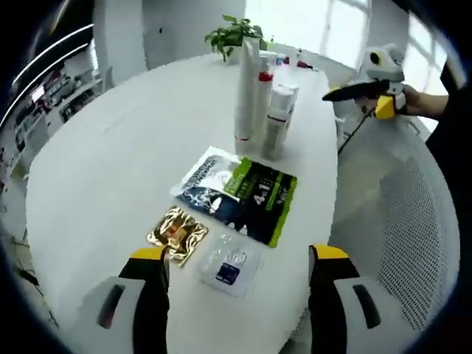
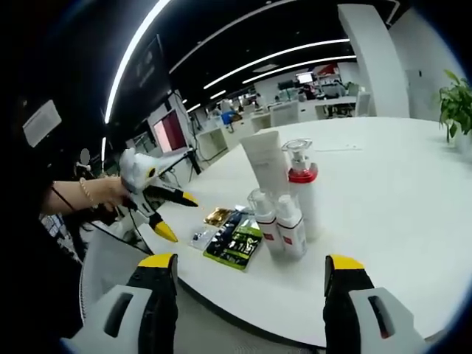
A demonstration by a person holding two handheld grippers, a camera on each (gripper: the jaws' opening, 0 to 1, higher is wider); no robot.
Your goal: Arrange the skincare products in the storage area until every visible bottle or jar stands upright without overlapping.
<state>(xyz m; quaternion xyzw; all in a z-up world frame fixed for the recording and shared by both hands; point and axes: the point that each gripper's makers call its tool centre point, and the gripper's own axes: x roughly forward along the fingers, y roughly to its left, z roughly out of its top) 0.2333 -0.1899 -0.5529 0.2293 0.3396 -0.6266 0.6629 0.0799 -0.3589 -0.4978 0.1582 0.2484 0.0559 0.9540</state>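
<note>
A large white oval desk (image 1: 110, 147) carries a cluster of upright skincare products. The tallest is a white tube (image 2: 267, 162), with a red-collared pump bottle (image 2: 301, 188) beside it and two small bottles (image 2: 280, 225) in front of them in the right gripper view. Near this group lie flat sachets: a green-and-black one (image 1: 258, 195), a white one (image 1: 206, 177), a gold one (image 1: 177, 232) and a small clear one (image 1: 230, 265). A potted plant (image 1: 234, 35) stands at the desk's far end. The left gripper (image 1: 240, 265) hovers over the sachets, jaws wide apart and empty. The right gripper (image 2: 251, 269) is also spread wide, holding nothing, off the desk's edge.
</note>
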